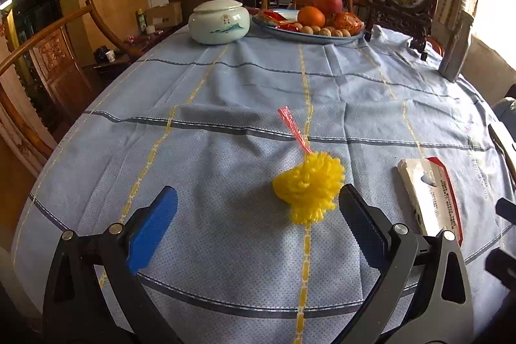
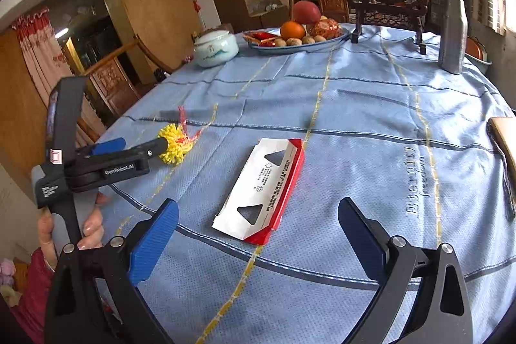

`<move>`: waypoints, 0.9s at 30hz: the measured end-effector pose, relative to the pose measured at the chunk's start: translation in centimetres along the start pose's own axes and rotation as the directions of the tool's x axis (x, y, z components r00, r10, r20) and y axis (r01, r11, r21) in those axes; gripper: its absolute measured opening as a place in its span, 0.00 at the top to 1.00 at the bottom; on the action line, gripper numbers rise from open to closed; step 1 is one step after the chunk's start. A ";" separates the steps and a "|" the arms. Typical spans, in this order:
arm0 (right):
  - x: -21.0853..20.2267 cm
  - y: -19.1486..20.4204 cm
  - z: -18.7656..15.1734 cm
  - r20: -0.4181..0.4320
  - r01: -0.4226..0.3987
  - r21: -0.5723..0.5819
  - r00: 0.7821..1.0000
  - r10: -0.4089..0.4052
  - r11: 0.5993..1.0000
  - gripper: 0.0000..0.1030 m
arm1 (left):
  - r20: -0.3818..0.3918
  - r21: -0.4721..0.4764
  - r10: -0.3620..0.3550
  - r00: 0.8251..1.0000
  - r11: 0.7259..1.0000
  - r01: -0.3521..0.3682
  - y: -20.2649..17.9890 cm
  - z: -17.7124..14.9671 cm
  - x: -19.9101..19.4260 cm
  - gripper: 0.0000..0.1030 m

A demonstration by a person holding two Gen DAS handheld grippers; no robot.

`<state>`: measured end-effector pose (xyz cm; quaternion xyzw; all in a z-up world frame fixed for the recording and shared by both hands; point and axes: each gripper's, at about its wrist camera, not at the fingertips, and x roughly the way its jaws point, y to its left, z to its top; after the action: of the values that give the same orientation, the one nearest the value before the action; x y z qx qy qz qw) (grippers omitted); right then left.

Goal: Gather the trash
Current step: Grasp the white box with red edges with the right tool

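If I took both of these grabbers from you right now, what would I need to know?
Left gripper: open, holding nothing, its fingers close to the yellow mesh ball with the red strip.
Right gripper: open, holding nothing, aimed at the flattened red-and-white carton.
Both pieces lie on the blue tablecloth.
Done: nothing collected.
Left: pick up both. No bin in view.
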<state>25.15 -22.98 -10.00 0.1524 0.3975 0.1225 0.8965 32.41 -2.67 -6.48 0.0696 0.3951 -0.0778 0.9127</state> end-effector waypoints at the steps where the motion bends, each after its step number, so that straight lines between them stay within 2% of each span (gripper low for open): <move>1: 0.6 0.4 0.3 -0.020 0.003 -0.015 1.000 -0.004 1.000 0.05 | -0.004 -0.015 -0.015 1.000 1.000 0.015 0.2 0.0 0.1 0.07; 5: 3.7 1.8 1.4 -0.117 0.035 -0.074 0.992 -0.044 0.997 0.06 | -0.021 -0.069 -0.052 0.998 0.996 0.050 1.0 0.0 0.7 0.07; 11: 7.4 2.1 1.7 -0.222 0.059 -0.113 0.971 -0.083 0.992 0.05 | 0.007 -0.060 -0.049 0.999 0.997 0.050 0.7 -0.1 0.1 0.07; 16: 7.7 1.0 1.9 -0.221 0.141 -0.156 0.960 -0.174 0.978 0.07 | 0.009 -0.064 -0.057 0.998 0.996 0.058 0.9 -0.1 0.1 0.07; 18: 7.1 -0.7 2.3 -0.194 0.211 -0.138 0.952 -0.235 0.968 0.08 | 0.011 -0.060 -0.057 0.998 0.997 0.058 0.8 -0.2 0.0 0.07; 20: 6.0 -2.2 2.5 -0.156 0.259 -0.120 0.949 -0.275 0.959 0.15 | 0.012 -0.056 -0.059 0.998 0.997 0.059 0.7 -0.1 0.0 0.07; 23: 4.7 -2.8 2.7 -0.130 0.204 -0.094 0.968 -0.215 0.975 0.15 | 0.007 -0.045 -0.058 0.998 0.997 0.058 0.5 -0.1 0.1 0.07; 27: 5.1 -1.4 3.1 -0.107 0.179 -0.164 0.974 -0.198 0.970 0.15 | -0.007 -0.024 -0.046 0.999 0.999 0.046 0.0 -0.1 0.4 0.07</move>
<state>30.90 -23.08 -11.98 0.0367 0.4537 0.0760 0.8872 32.58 -2.63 -6.81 0.0498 0.4010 -0.0939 0.9099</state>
